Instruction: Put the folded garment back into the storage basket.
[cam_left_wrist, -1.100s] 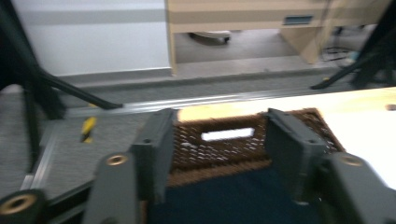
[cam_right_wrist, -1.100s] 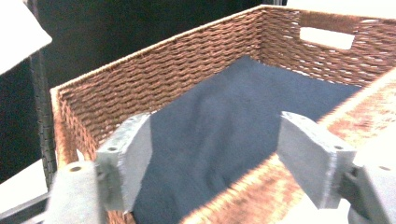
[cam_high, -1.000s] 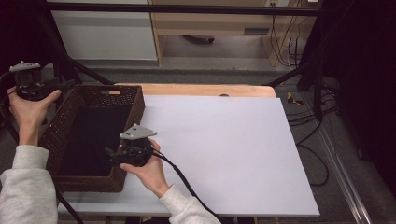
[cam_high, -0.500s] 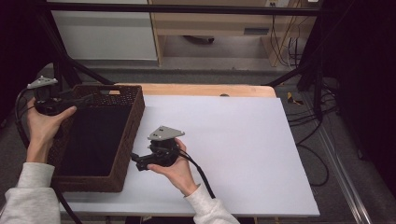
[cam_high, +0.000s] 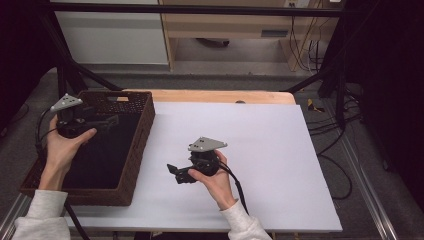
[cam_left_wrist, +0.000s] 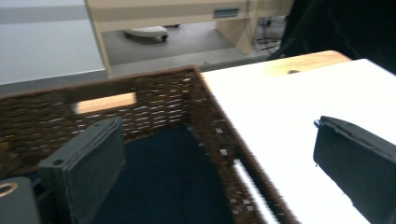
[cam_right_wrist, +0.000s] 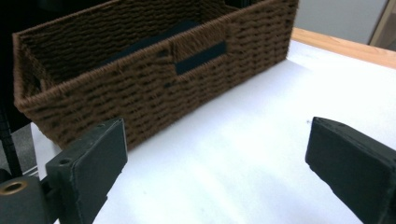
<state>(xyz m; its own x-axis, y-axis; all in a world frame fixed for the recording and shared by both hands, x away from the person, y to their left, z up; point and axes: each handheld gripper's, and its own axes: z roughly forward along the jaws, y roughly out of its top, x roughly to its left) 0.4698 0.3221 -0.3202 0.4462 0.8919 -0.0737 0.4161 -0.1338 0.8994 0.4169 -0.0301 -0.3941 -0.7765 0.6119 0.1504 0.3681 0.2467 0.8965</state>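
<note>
Basket (cam_high: 131, 150) of brown wicker sits at the left edge of the white board (cam_high: 280, 165), seemingly empty. We hold our left gripper (cam_high: 107, 121) over its inside, our right gripper (cam_high: 175, 173) just beside its near wall, both jaws just opened wide, gripping nothing. Whatever handling follows remains undone.

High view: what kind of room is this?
Probably a lab or workshop for recording: a white board on a wooden table, black metal frame poles, and loose cables on the grey floor.

basket (cam_high: 131, 150) at the left end of table (cam_high: 280, 150)
</note>
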